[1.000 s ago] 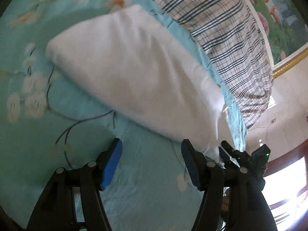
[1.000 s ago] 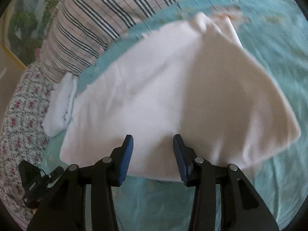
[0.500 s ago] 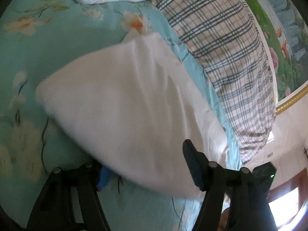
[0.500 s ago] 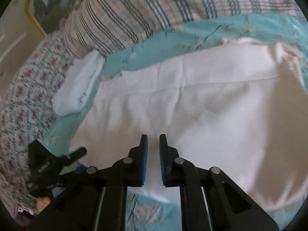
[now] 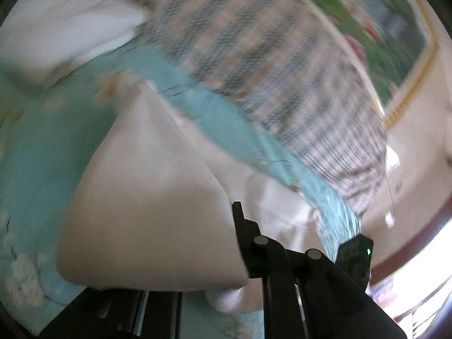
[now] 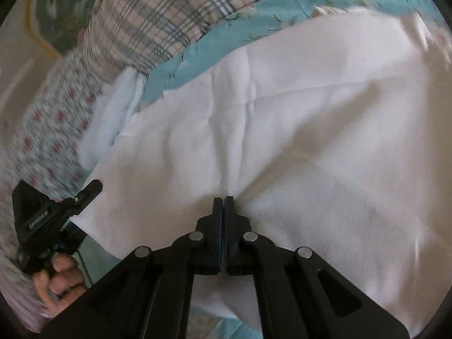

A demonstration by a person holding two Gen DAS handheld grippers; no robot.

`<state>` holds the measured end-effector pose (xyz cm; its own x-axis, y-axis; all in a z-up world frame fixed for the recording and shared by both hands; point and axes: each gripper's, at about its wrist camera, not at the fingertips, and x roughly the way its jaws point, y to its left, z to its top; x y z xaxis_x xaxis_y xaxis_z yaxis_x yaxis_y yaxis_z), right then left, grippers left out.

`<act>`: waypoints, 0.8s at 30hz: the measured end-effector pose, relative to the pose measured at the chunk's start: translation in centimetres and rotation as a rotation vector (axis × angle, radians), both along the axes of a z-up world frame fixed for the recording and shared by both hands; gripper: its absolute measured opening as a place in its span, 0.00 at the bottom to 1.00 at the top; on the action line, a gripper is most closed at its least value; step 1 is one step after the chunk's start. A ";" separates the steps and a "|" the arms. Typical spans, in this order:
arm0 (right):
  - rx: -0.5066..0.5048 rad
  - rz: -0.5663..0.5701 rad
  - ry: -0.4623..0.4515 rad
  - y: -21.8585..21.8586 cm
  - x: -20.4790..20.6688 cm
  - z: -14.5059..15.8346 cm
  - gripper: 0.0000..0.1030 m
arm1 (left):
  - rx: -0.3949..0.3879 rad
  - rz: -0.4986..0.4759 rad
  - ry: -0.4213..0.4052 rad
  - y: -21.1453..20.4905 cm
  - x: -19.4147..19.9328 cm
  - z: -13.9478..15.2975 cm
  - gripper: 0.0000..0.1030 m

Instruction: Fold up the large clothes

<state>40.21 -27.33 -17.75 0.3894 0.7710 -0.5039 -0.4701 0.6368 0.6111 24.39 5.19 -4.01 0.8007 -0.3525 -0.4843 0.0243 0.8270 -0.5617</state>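
The right gripper has its jaws pressed together on the near edge of the white garment, pinching a small ridge of cloth that puckers upward from the tips. A second ago those jaws stood apart over the same edge, so they have just been closing, and the fabric is now between them.

The left gripper has also just been closing. Only 1 of its fingers shows; the other is buried under a lifted fold of the garment, so the cloth sits between them and the jaws appear nearly shut on it. In the right wrist view that same gripper is at the garment's near left corner, with a hand on its grip.

The left view is heavily blurred, and the near fold now billows up toward the lens where it lay flat on the bed before.

Farther out, the garment spreads over the turquoise floral bedsheet, with a plaid quilt beyond it and a small folded white bundle at the far left.

With 2 grips on the near edge, the lift for the next fold looks under way; an uneven rise would skew the crease.
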 end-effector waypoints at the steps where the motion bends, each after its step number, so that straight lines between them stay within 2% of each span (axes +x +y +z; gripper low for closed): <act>1: 0.027 -0.010 0.010 -0.7 0.0 0.2 0.00 | 0.022 -0.027 -0.013 -1.1 0.3 0.5 0.11; 3: 0.130 -0.033 0.037 -3.3 0.4 0.7 0.02 | 0.096 -0.093 -0.039 -4.4 1.1 1.5 0.11; 4: 0.211 -0.045 0.064 -5.1 0.9 0.9 0.03 | 0.131 -0.121 -0.044 -6.0 1.4 1.6 0.10; 6: 0.313 -0.070 0.104 -8.1 1.9 1.1 0.03 | 0.197 -0.192 -0.051 -9.5 2.1 1.3 0.10; 9: 0.397 -0.089 0.131 -11.8 3.5 1.5 0.05 | 0.316 -0.293 -0.044 -14.6 2.6 -0.7 0.10; 11: 0.434 -0.075 0.180 -13.1 4.8 1.3 0.26 | 0.413 -0.340 -0.031 -17.3 2.7 -2.3 0.10; 12: 0.447 -0.069 0.202 -13.6 5.3 1.1 0.59 | 0.468 -0.367 -0.025 -18.6 2.6 -3.3 0.10; 13: 0.461 -0.064 0.212 -14.0 5.7 1.0 0.74 | 0.511 -0.386 -0.020 -19.6 2.5 -4.1 0.09; 15: 0.498 -0.051 0.214 -14.4 6.4 0.9 0.74 | 0.593 -0.410 -0.018 -21.1 2.2 -5.6 0.07; 17: 0.479 -0.053 0.216 -14.0 7.3 1.1 0.74 | 0.665 -0.410 -0.049 -22.0 1.6 -6.1 0.07; 19: 0.418 -0.046 0.196 -13.1 8.2 1.8 0.74 | 0.678 -0.415 -0.057 -22.2 1.5 -6.0 0.07; 24: 0.191 -0.024 0.185 -9.0 11.0 2.4 0.72 | 0.628 -0.420 -0.058 -21.5 1.3 -5.9 0.07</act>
